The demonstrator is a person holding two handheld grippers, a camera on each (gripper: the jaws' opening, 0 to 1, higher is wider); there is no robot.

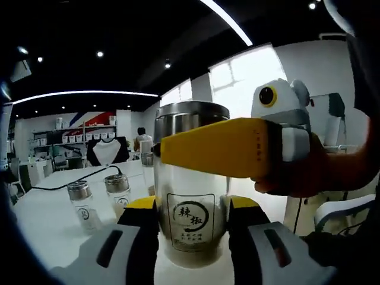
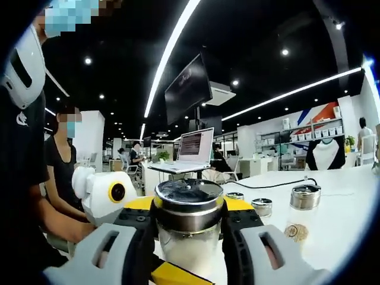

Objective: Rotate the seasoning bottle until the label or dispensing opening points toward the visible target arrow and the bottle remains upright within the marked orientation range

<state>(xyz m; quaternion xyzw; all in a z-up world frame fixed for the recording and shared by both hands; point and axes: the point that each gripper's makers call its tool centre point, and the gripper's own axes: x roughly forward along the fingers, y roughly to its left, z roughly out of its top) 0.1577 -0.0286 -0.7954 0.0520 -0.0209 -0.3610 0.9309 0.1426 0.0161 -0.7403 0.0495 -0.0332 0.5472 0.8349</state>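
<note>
The seasoning bottle (image 1: pixel 191 178) is clear glass with a steel lid and stands upright. Its label (image 1: pixel 191 221), a black ring with Chinese characters, faces the left gripper view. My left gripper (image 1: pixel 193 205) is shut on the bottle's lower body, with a yellow pad on each side. My right gripper (image 1: pixel 214 147) comes in from the right, one yellow finger lying across the bottle just under the lid. In the right gripper view, the right gripper (image 2: pixel 189 209) is shut on the steel lid (image 2: pixel 189 199), and a yellow finger of the left gripper (image 2: pixel 172 275) shows low down.
Two small steel-lidded jars (image 1: pixel 80 203) (image 1: pixel 117 190) stand on the white table (image 1: pixel 47 225) to the left, near a black cable (image 1: pixel 77 180). The right gripper view shows more jars (image 2: pixel 304 211) (image 2: pixel 261 206), a laptop (image 2: pixel 193 148) further back, and a person (image 2: pixel 24 178) close on the left.
</note>
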